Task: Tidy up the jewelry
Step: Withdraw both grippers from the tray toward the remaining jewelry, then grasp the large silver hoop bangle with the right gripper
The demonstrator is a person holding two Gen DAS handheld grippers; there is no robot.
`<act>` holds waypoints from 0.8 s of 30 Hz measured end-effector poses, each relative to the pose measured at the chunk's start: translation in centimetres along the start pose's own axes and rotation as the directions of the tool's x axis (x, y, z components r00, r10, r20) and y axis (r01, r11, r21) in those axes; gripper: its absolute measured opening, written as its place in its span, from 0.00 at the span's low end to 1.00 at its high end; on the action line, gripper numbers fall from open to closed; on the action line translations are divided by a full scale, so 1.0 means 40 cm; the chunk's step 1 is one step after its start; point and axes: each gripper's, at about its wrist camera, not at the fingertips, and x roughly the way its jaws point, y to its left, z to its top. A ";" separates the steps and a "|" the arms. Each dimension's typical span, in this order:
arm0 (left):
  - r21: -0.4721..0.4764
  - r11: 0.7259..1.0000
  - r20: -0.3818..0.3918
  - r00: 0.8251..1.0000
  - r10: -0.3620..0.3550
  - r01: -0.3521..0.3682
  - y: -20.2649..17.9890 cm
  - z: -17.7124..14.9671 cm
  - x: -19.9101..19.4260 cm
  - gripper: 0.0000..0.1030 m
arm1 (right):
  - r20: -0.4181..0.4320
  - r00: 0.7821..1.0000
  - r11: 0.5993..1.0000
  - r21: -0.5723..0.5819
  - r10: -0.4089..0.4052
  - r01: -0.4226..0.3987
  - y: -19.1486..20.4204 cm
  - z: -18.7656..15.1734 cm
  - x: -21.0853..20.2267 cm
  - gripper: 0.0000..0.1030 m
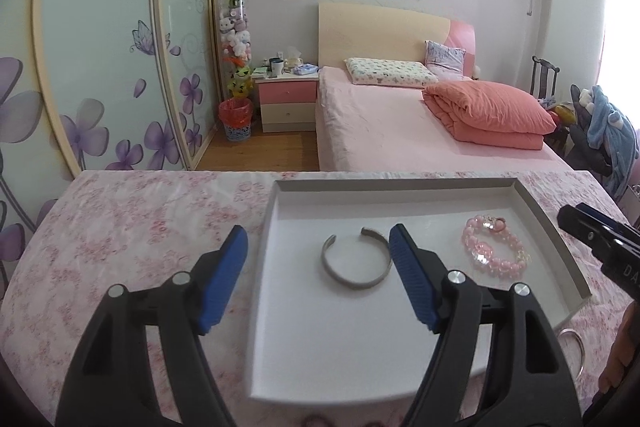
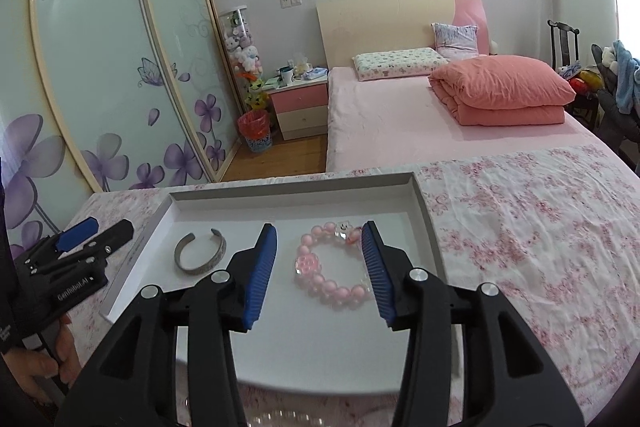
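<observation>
White tray [image 1: 548, 223] on tabletop holds silver cuff [image 1: 356, 261] and pink bracelet [image 2: 332, 267], well apart. Left gripper [image 1: 316, 255] fingers open. Right gripper [image 2: 318, 251] fingers open. Ring [image 1: 574, 347] beside tray half hidden; beads [image 2: 280, 417] near tray's front edge cut off.

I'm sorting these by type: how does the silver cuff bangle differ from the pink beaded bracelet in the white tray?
The silver open metal cuff bangle is one rigid band with a gap; the pink beaded bracelet is a closed loop of round, glossy beads with a clear charm. The bangle is dull grey, the bracelet pale pink. The bangle lies left, the bracelet right. Both lie flat in the shallow white tray, apart, ungripped.
</observation>
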 end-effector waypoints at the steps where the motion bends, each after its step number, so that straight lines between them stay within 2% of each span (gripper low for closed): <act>1: 0.000 1.000 0.001 1.000 0.001 -0.001 0.004 -0.006 -0.011 0.70 | 0.000 1.000 1.000 -0.002 -0.002 0.002 -0.001 -0.003 -0.007 0.44; 7: 0.002 1.000 0.004 1.000 -0.004 0.004 0.043 -0.052 -0.085 0.70 | -0.021 0.999 0.999 -0.007 -0.034 0.034 -0.042 -0.049 -0.071 0.45; 11: 0.010 1.000 -0.008 1.000 -0.017 0.017 0.068 -0.095 -0.135 0.73 | -0.072 0.995 0.997 -0.024 -0.073 0.071 -0.075 -0.101 -0.100 0.45; 14: 0.024 0.999 -0.024 0.999 -0.024 0.025 0.080 -0.128 -0.161 0.74 | -0.123 0.988 0.995 -0.036 -0.092 0.088 -0.096 -0.143 -0.107 0.48; 20: 0.036 0.998 -0.071 0.996 -0.054 0.057 0.090 -0.193 -0.189 0.77 | -0.251 0.962 0.994 -0.061 -0.108 0.095 -0.116 -0.230 -0.091 0.56; 24: 0.056 0.997 -0.085 0.995 -0.057 0.061 0.086 -0.222 -0.197 0.78 | -0.259 0.958 0.991 -0.077 -0.123 0.106 -0.115 -0.256 -0.096 0.56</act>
